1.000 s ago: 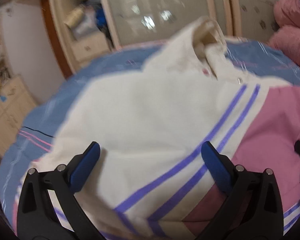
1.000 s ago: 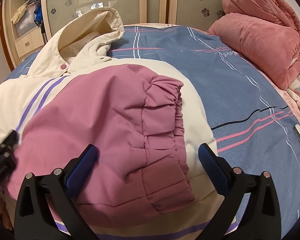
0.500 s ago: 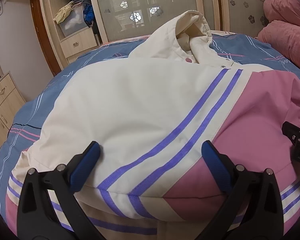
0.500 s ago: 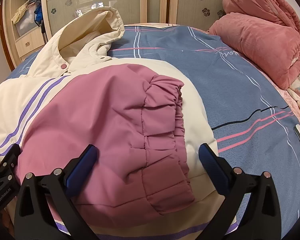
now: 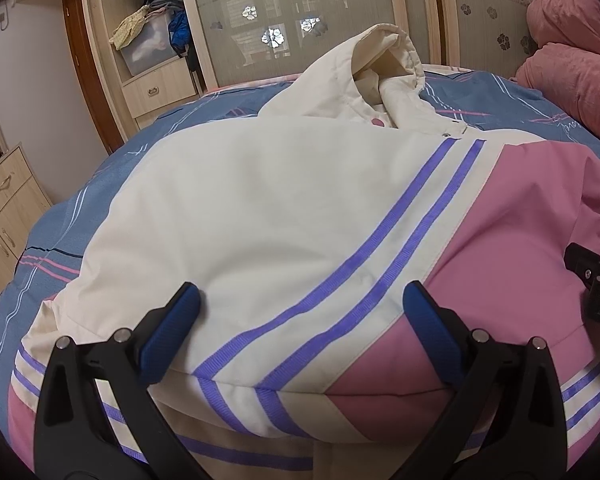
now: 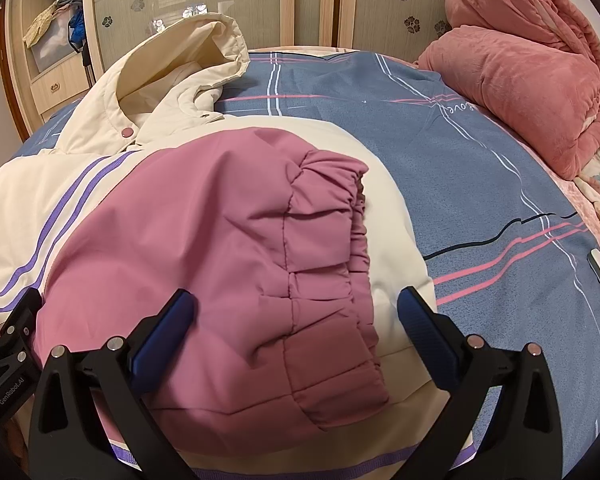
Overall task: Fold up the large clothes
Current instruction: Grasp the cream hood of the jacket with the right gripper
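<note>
On the bed (image 6: 480,168), nearest the cameras, left gripper (image 5: 300,320) & right gripper (image 6: 296,316) both w/ jaws spread, empty, over the jacket (image 5: 268,208). Jacket lies lengthwise, hem near, sleeve (image 6: 240,248) folded across, hood (image 5: 380,64) pointing away twd wardrobe (image 5: 300,8).

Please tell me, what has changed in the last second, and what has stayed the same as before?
The left gripper has settled: its view, blurred and tilted a second ago, is now sharp and level over the folded sleeve. Nothing was grasped or released. The right gripper stays open over the pink cuff, and the jacket lies unchanged on the bed.
</note>
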A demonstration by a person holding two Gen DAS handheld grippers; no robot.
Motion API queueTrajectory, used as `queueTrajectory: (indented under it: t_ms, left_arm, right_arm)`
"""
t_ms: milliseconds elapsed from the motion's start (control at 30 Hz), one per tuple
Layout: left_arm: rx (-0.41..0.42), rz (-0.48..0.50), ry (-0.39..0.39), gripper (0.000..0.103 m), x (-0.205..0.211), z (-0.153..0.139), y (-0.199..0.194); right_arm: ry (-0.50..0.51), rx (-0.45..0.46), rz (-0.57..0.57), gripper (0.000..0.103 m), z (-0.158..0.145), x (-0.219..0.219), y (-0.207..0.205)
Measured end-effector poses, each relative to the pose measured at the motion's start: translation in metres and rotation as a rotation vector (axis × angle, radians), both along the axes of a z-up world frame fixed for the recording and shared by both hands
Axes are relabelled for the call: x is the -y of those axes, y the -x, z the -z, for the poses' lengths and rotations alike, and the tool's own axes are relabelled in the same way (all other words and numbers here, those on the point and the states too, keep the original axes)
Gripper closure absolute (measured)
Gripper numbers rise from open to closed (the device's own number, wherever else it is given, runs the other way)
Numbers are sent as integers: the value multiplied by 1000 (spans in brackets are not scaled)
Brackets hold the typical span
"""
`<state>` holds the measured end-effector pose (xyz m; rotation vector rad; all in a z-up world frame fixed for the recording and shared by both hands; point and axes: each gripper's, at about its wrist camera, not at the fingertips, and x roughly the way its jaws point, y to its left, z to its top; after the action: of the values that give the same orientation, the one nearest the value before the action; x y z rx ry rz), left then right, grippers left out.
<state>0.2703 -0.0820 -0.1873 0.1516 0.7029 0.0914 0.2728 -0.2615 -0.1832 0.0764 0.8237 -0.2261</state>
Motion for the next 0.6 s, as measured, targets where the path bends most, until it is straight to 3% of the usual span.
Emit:
queueTrajectory:
  t_ms: [167, 300, 433, 467, 500, 600]
  left_arm:
    - [-1, -4, 1, 2, -1, -7, 1]
    - [116, -17, 8, 2, -7, -38, 10]
    - [-62, -29, -43, 2, -16, -9, -27]
    - [-81, -26, -8, 2, -19, -1, -31]
    - [-60, -33, 23, 2, -23, 0, -30]
    - [-33, -34, 2, 2, -19, -1, -26]
  right_arm:
    - [10, 1, -1, 1, 1, -1, 0]
    - [16, 1, 0, 1, 2, -1, -1]
    - [19, 3, -1, 1, 2, 0, 0]
    - [21, 2, -1, 1, 2, -1, 0]
    - [23, 2, -1, 1, 2, -1, 0]
    - [23, 2, -2, 1, 2, -1, 0]
